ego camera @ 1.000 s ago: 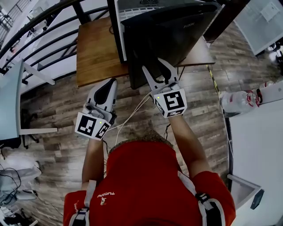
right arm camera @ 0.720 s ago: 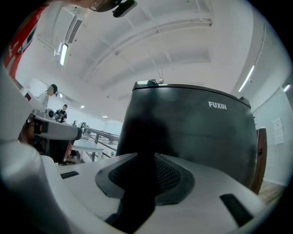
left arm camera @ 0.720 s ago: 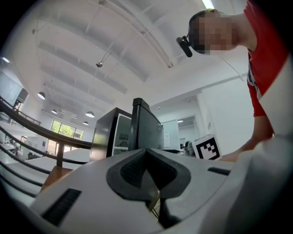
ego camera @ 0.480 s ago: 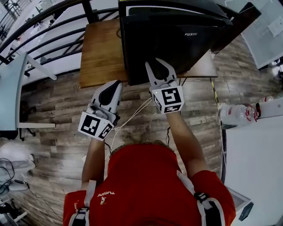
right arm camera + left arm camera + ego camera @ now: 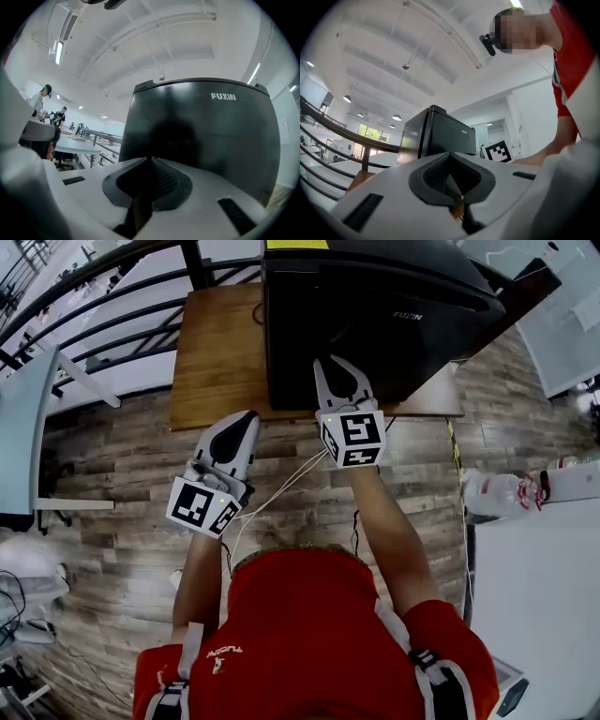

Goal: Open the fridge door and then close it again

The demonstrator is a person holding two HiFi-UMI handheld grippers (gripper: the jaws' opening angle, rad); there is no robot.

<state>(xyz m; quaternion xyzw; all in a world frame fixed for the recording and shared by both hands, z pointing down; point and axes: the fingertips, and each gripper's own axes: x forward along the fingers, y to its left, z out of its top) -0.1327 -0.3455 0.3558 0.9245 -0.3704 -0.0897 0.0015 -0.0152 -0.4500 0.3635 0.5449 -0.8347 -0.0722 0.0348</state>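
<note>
1. Fridge – a black box on the wooden tabletop, at the far middle of the scene, its front facing the person. From above the door looks flush with the body, so I judge the closing step is about finished.
2. Right tongs are level at the door's front. Their jaws have just been closing and are now together with nothing between them. I cannot tell whether the tips touch the door.
3. Left tongs are closed and empty, just off the near edge of the tabletop, left of the fridge.
4. To finish well, press the closed tips squarely on the door's free edge, staying level and slow – a hard shove could slide the fridge on the tabletop.
5. Keep the left tongs clear, or rest them on the fridge's side to steady it.
</note>
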